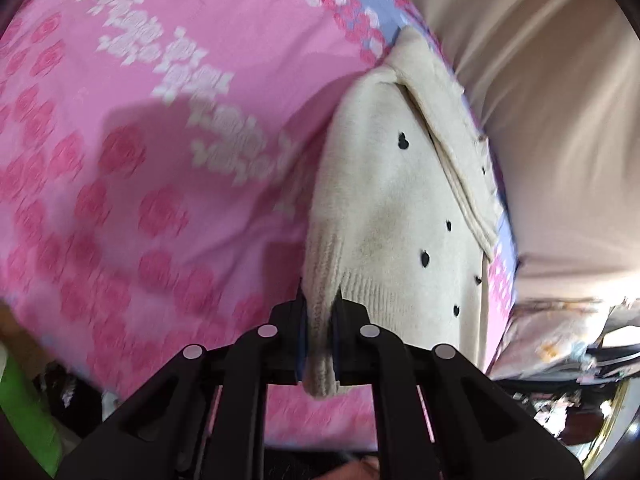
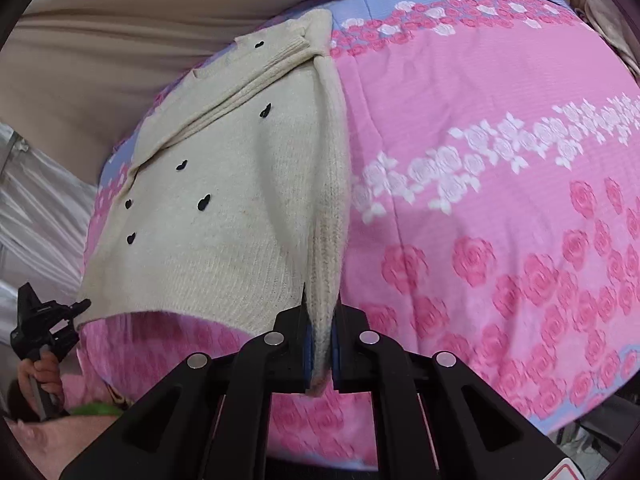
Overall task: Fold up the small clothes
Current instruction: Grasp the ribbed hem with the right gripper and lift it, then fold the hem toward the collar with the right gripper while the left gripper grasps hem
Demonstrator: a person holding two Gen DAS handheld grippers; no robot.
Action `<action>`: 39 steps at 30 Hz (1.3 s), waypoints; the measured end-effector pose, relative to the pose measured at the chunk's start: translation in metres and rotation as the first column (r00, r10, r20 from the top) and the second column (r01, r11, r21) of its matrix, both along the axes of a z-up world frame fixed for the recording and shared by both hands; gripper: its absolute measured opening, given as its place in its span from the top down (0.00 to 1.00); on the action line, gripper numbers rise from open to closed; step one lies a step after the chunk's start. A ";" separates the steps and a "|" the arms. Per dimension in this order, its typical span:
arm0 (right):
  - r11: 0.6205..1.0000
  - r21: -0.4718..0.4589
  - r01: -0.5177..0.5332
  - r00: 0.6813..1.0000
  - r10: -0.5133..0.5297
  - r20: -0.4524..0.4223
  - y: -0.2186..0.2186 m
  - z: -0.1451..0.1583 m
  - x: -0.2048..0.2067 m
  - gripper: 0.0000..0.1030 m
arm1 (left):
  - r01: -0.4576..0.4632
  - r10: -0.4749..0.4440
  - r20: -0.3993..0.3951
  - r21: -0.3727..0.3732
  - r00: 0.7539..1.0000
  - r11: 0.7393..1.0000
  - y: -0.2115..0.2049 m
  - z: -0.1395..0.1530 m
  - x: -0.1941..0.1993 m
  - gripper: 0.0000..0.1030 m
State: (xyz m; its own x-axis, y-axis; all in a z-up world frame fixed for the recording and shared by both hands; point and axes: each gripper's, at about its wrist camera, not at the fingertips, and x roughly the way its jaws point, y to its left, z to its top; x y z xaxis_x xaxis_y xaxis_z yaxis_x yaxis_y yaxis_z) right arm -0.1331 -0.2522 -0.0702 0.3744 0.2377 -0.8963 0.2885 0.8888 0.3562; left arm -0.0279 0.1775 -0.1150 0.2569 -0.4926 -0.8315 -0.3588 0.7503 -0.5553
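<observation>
A cream knit sweater with small black hearts lies on a pink rose-print bedspread. Its far part is folded over, with a ribbed band running across it. In the left wrist view my left gripper is shut on the ribbed hem, which is lifted off the bed. In the right wrist view my right gripper is shut on the other end of the sweater hem, also raised over the bedspread. The left gripper shows at that view's left edge, at the hem's corner, with a hand on its handle.
Beige fabric hangs beyond the bed's far edge, seen also as beige fabric in the right wrist view. Cluttered items sit low on the right, a green object low on the left. Silvery sheeting lies left of the bed.
</observation>
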 end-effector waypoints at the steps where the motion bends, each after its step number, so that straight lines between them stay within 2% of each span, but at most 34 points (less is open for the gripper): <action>1: 1.000 -0.005 -0.008 1.000 0.008 -0.009 -0.002 -0.002 -0.006 0.95 | 0.014 -0.014 -0.017 0.001 1.000 1.000 -0.002 0.001 -0.008 0.93; 4: 0.999 0.006 -0.038 0.997 0.038 -0.062 -0.004 -0.011 -0.037 0.95 | 0.061 -0.059 -0.077 0.022 0.995 0.998 -0.005 0.002 -0.032 0.92; 7: 0.993 0.011 -0.121 0.986 0.121 -0.110 -0.004 -0.019 -0.071 0.95 | 0.105 -0.099 -0.140 0.034 0.985 0.994 -0.005 0.006 -0.059 0.92; 10: 0.974 0.064 -0.216 0.969 0.222 -0.107 -0.004 -0.018 -0.102 0.94 | 0.101 -0.096 -0.173 0.021 0.980 0.995 -0.003 0.015 -0.075 0.92; 12: 0.962 0.113 -0.250 0.964 0.258 -0.058 -0.008 -0.004 -0.114 0.94 | 0.081 -0.077 -0.156 0.020 0.985 0.997 0.001 0.029 -0.078 0.92; 14: 0.958 0.149 -0.246 0.969 0.245 0.028 -0.017 0.017 -0.111 0.94 | 0.060 -0.057 -0.069 0.031 0.996 0.998 0.000 0.054 -0.065 0.92; 18: 0.972 0.131 -0.196 0.956 0.159 0.245 -0.041 0.063 -0.064 0.94 | 0.063 -0.065 0.111 0.017 0.992 0.998 -0.010 0.099 -0.020 0.92; 21: 0.982 0.155 -0.104 0.945 0.049 0.325 -0.066 0.072 -0.017 0.94 | 0.070 -0.075 0.225 0.032 0.971 0.997 -0.022 0.118 0.026 0.92; 24: 0.977 0.214 -0.027 0.935 -0.051 0.351 -0.089 0.064 0.029 0.94 | 0.045 -0.063 0.311 0.065 0.948 0.997 -0.032 0.124 0.080 0.92; 28: 0.971 0.237 0.028 0.932 -0.112 0.345 -0.098 0.046 0.084 0.94 | 0.028 -0.062 0.341 0.103 0.938 0.994 -0.049 0.110 0.145 0.92; 32: 0.963 0.253 0.097 0.941 -0.172 0.293 -0.103 0.021 0.146 0.94 | 0.011 -0.057 0.323 0.141 0.945 0.990 -0.069 0.084 0.202 0.92; 39: 0.949 0.255 0.183 0.950 -0.238 0.203 -0.110 -0.026 0.225 0.94 | 0.006 -0.067 0.270 0.221 0.960 0.975 -0.091 0.035 0.283 0.92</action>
